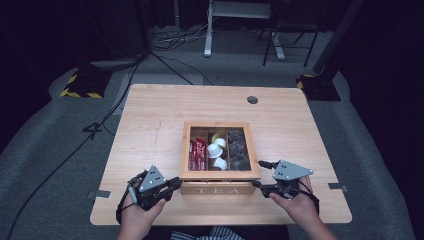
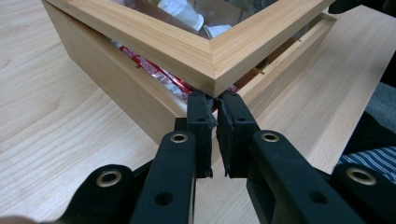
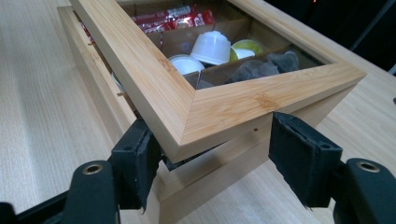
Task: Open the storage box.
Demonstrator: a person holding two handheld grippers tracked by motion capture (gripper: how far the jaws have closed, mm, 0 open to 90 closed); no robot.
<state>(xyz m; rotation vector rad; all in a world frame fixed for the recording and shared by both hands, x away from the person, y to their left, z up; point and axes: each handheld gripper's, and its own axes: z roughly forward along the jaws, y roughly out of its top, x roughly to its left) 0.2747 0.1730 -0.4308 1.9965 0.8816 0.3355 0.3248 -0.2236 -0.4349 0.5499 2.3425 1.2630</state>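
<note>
A wooden tea box [image 1: 217,190] marked TEA stands at the table's front middle. Its glass-paned lid [image 1: 220,175] is raised a little at the front. Inside lie red sachets [image 1: 197,155], white capsules [image 1: 216,150] and dark tea bags [image 1: 237,150]. My left gripper [image 1: 175,184] is shut at the box's front left corner. In the left gripper view its tips [image 2: 215,105] sit just under the lid corner [image 2: 205,56]. My right gripper [image 1: 257,173] stands open at the front right corner, its jaws either side of the lid corner [image 3: 187,107] above the box base [image 3: 205,182].
The light wooden table [image 1: 150,130] has a round cable hole [image 1: 252,99] at the back right. Beyond it are grey floor, black cables [image 1: 165,60] and a white desk leg [image 1: 207,45]. Striped clothing [image 1: 200,235] shows at the near edge.
</note>
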